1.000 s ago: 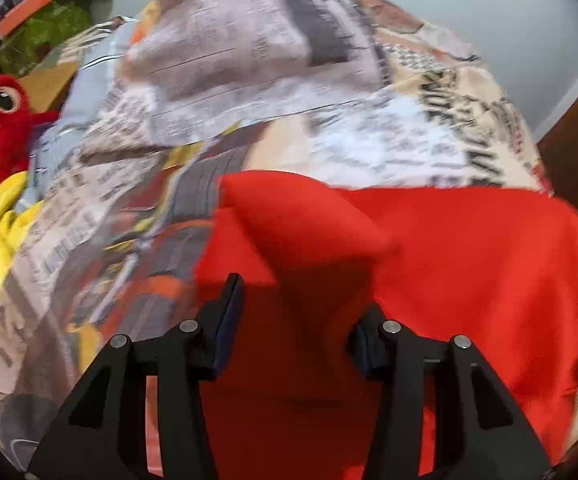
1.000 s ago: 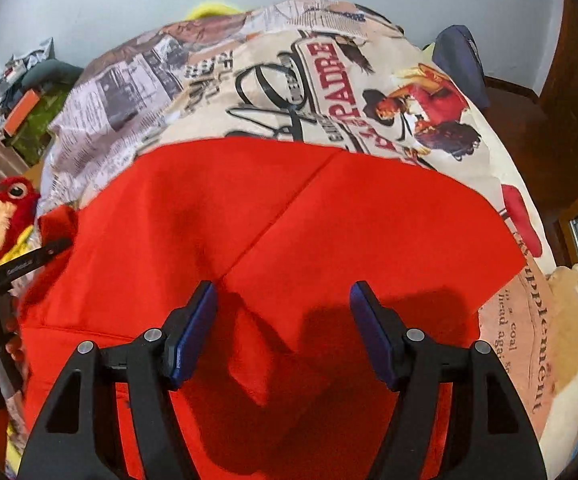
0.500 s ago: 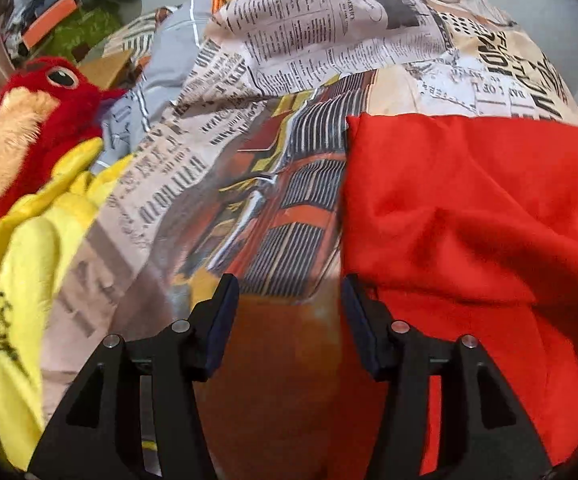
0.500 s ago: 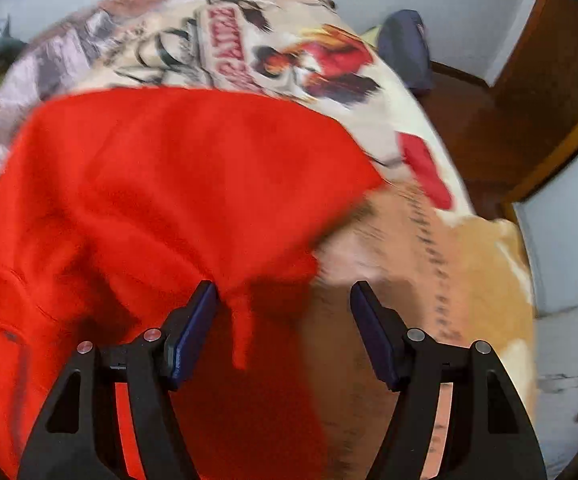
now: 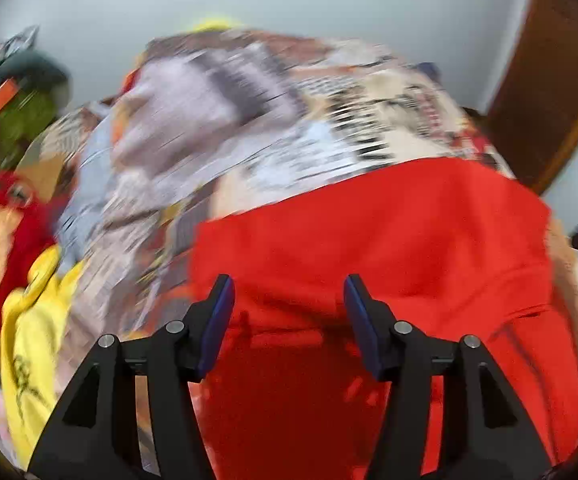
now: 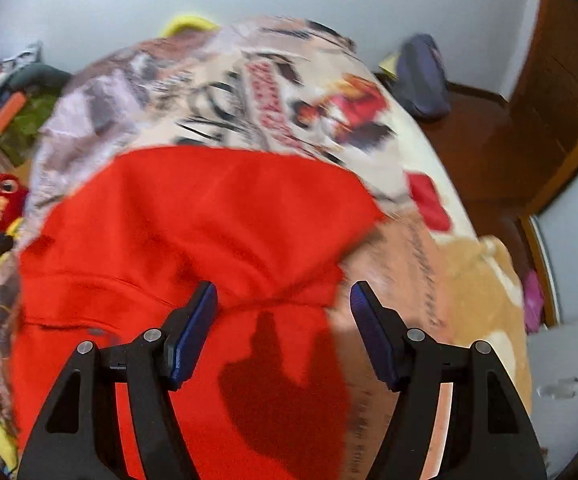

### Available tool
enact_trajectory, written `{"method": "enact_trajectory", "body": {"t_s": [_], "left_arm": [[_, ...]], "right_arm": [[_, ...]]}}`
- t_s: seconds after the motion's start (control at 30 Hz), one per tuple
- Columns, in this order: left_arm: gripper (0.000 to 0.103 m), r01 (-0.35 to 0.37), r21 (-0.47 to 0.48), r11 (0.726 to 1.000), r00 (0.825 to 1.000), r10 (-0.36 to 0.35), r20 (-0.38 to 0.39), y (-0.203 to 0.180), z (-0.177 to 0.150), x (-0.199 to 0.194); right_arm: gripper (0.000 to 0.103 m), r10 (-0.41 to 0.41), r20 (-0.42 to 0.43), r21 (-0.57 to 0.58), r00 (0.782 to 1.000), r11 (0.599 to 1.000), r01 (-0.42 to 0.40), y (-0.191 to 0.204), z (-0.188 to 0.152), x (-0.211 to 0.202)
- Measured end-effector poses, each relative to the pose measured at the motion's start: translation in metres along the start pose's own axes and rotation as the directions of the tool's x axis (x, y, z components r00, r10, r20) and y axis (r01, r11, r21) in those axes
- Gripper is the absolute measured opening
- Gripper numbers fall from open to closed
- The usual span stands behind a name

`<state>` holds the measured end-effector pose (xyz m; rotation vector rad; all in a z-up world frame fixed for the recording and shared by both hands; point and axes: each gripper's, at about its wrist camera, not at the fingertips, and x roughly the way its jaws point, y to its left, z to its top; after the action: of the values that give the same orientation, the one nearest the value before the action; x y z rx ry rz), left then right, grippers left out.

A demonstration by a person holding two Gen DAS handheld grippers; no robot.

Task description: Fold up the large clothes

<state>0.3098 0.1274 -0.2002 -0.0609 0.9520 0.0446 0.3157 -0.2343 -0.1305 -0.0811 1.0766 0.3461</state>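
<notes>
Both tongs have let go and lifted away. The left tongs (image 5: pixel 285 312) have just been opening and now gape with nothing between the pads; the right tongs (image 6: pixel 283 320) stand wide, empty too. A second ago the red garment (image 5: pixel 369 240) rose in a peak between the left jaws; now it lies flat, so this fold looks done. It lies on the printed bedspread (image 6: pixel 249 80), a folded edge at 3 o'clock in the right view; blur hides finer creases
</notes>
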Motion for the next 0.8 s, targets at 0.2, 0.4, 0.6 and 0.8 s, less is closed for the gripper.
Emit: {"method": "enact_trajectory", "body": {"t_s": [0.2, 0.4, 0.6, 0.8], "left_arm": [[0.056, 0.066, 0.093, 0.993, 0.998, -0.068, 0.014, -0.046, 0.01, 0.018], [0.056, 0.105, 0.093, 0.99, 0.989, -0.094, -0.11, -0.045, -0.017, 0.051], [0.056, 0.07, 0.084, 0.994, 0.991, -0.06, -0.121, -0.03, -0.046, 0.03], [0.056, 0.026, 0.026, 0.999, 0.993, -0.023, -0.112, -0.004, -0.061, -0.006]], "right_arm": [[0.065, 0.044, -0.02, -0.071, 0.999, 0.996, -0.045, 0.042, 0.007, 0.029], [0.065, 0.043, -0.13, -0.16, 0.991, 0.985, -0.064, 0.066, -0.018, 0.058], [0.065, 0.039, -0.173, -0.174, 0.984, 0.982, -0.07, 0.064, -0.039, 0.05], [0.065, 0.016, -0.145, -0.16, 0.989, 0.986, -0.039, 0.057, -0.051, 0.023]]}}
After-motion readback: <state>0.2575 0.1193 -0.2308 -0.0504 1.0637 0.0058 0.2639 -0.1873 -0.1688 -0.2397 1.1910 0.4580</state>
